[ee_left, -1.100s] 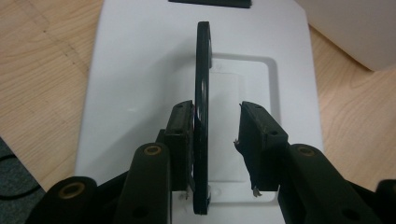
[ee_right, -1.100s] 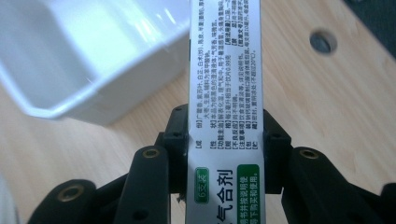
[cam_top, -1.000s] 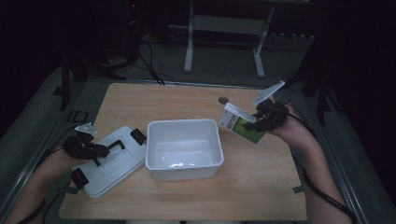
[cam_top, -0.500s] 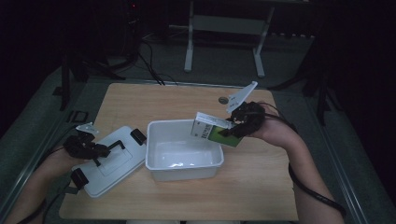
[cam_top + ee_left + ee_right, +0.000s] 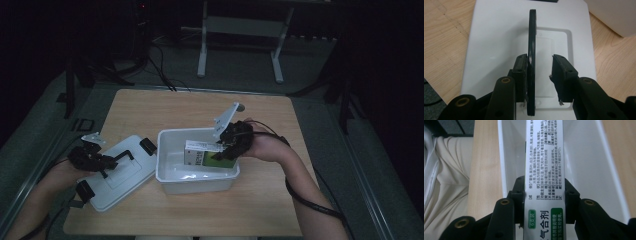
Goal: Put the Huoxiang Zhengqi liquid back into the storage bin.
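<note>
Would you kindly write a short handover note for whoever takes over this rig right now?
Right tool: shut on the green and white carton, holding it over the open white bin.
Left tool: jaws astride the black handle of the white lid, one pad against it, the other apart; not clamped.
Lid lies flat on the wooden table, left of the bin.
Done: lid off, carton brought to the bin.
Left: lower and release the carton, then probably refit the lid.

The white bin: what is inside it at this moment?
Inside the white bin is a green-and-white box, held by the right gripper just above the floor. The floor beside it looks bare; the part under the box is covered.
</note>
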`<state>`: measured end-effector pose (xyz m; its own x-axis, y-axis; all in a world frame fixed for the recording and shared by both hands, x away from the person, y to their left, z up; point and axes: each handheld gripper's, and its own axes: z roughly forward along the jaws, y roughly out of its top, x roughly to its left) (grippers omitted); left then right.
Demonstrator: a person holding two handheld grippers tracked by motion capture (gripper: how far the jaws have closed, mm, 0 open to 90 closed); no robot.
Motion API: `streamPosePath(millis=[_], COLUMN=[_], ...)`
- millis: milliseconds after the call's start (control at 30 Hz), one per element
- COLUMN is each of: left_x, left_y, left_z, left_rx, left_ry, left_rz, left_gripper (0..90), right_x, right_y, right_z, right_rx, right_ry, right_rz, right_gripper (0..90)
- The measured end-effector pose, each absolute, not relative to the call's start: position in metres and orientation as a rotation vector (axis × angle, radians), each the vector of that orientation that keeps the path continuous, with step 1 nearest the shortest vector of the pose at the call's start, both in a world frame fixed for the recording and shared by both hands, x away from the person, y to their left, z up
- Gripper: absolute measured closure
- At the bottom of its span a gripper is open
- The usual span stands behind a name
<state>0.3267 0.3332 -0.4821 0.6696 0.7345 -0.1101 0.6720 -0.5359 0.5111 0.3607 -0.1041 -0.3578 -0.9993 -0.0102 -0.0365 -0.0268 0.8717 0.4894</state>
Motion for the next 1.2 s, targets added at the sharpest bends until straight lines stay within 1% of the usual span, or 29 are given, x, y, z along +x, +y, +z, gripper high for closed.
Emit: streamPosePath(millis=[400, 867, 1200], left_x=[0.326, 0.325, 0.325], left_y=[0.335, 0.337, 0.335], left_z=[-0.486, -0.487, -0.488], left_rx=[2.358, 2.362, 2.368], left_ry=[1.091, 1.090, 1.087], left_rz=[0.152, 0.146, 0.143], left_gripper=[65.4, 65.4, 65.3], right_x=[0.370, 0.374, 0.373], right_y=[-0.078, -0.053, -0.050], right_z=[-0.413, -0.454, -0.456], right_rx=[-0.067, -0.077, -0.076], right_ry=[3.104, 3.179, 3.184], right_rz=[0.684, 0.556, 0.496], right_gripper=[63.8, 63.8, 62.5])
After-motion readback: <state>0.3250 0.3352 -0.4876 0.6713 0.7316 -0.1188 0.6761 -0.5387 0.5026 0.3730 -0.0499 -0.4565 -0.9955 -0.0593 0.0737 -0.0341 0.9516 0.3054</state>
